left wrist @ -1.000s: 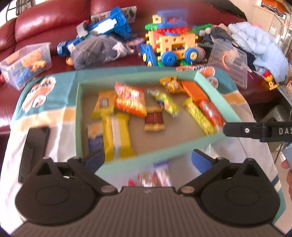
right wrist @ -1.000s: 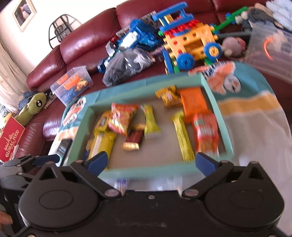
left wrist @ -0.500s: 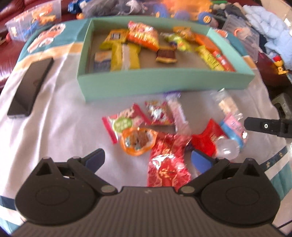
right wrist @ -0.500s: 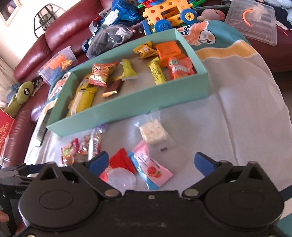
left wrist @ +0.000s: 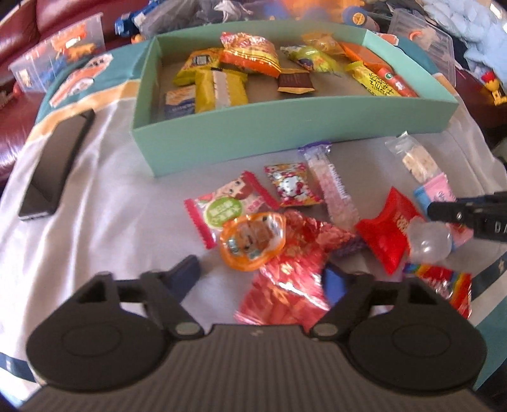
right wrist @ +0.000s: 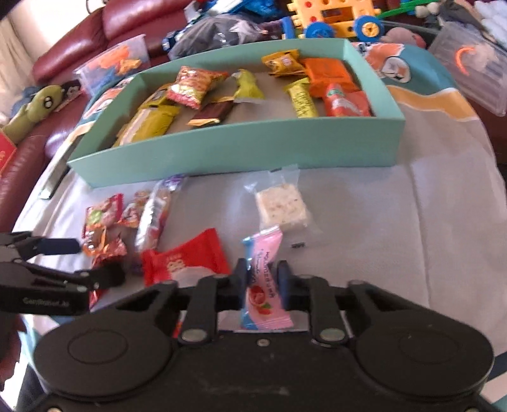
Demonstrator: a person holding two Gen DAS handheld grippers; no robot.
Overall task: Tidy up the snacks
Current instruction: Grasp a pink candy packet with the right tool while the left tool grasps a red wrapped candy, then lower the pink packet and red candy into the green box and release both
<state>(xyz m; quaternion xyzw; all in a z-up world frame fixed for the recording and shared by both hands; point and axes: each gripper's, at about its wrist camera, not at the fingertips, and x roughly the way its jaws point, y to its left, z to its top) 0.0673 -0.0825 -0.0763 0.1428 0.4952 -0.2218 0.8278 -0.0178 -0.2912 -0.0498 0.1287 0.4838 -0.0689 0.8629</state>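
Observation:
A teal box [left wrist: 285, 120] [right wrist: 237, 145] holds several wrapped snacks. Loose snacks lie on the cloth in front of it. My left gripper [left wrist: 259, 275] hangs low over them with its jaws closing. A red foil packet [left wrist: 285, 285] and an orange round cup [left wrist: 252, 241] lie between the fingers, and the left pad stands clear of them. My right gripper [right wrist: 262, 274] is shut on a pink packet [right wrist: 264, 263]. Beside it lie a red packet [right wrist: 187, 256] and a clear-wrapped white cake [right wrist: 282, 209].
A black phone [left wrist: 54, 168] lies on the cloth left of the box. Beyond the box a red sofa [right wrist: 133, 19] carries a plastic block toy [right wrist: 336, 19], clear bins [left wrist: 60, 50] and a dark bag. A rainbow packet [left wrist: 443, 282] sits near the cloth's right edge.
Both grippers sank from over the box to the loose snacks in front of it. The right jaws went from wide open to shut on the pink packet. The left jaws narrowed.

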